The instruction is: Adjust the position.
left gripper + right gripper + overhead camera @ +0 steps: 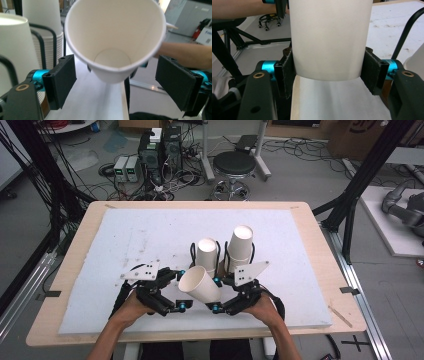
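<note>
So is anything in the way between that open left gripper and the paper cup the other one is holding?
Nothing visible. The paper cup, clamped in the right gripper, has its open mouth facing the left gripper, whose jaws stand apart on either side of it without touching. The cup stacks in their black wire holders stand behind.

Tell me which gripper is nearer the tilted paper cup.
Right. The right gripper is shut on the tilted paper cup near its base; the left gripper faces its open mouth, jaws apart from the rim.

A light wooden table (320, 255) carries a white foam sheet (150, 240) covering most of its top, on which two black wire holders of stacked paper cups (240, 245) stand at about four o'clock from centre.
</note>
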`<state>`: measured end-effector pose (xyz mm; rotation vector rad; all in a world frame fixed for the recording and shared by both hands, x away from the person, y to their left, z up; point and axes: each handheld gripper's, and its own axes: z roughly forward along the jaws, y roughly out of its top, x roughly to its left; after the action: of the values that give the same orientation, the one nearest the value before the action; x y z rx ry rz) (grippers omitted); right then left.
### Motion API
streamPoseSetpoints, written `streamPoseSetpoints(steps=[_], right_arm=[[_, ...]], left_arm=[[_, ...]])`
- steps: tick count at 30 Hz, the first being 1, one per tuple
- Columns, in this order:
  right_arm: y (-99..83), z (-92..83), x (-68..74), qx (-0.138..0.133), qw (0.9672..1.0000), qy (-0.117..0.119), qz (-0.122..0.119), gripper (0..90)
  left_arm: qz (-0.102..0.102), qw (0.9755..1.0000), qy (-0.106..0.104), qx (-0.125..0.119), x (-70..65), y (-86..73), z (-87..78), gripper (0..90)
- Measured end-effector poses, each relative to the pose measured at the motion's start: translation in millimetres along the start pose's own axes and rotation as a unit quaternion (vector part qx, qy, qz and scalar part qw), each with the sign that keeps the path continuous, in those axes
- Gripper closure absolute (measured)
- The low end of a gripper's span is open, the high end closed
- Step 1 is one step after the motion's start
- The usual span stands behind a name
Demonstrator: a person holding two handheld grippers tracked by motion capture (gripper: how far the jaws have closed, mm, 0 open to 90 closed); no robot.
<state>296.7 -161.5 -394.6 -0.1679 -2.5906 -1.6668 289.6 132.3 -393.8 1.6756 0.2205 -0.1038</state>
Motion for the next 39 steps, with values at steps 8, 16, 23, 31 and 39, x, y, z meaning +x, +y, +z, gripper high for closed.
streamPoseSetpoints(steps=[8,16,23,31,39], right_arm=[[1.1,4.7,-0.1,-0.002,1.0000,0.004,-0.004,36.3],[1.8,8.8,-0.1,-0.003,0.9999,0.008,-0.005,36.3],[2.1,10.0,0.1,-0.002,0.9999,0.009,-0.006,36.3],[2.3,11.1,0.7,0.000,0.9999,0.010,-0.005,36.3],[2.5,14.3,0.8,0.001,0.9999,0.013,-0.009,36.3]], left_arm=[[-0.002,1.0000,-0.006,-0.001,0.5,5.5,5.3,15.8],[-0.003,0.9999,-0.010,0.002,1.1,10.8,12.1,11.7],[-0.003,0.9999,-0.015,0.007,1.7,13.7,18.1,10.9],[-0.001,0.9999,-0.010,0.010,1.9,13.8,18.8,11.8],[0.001,0.9999,-0.012,0.011,2.3,14.4,17.8,16.6]])
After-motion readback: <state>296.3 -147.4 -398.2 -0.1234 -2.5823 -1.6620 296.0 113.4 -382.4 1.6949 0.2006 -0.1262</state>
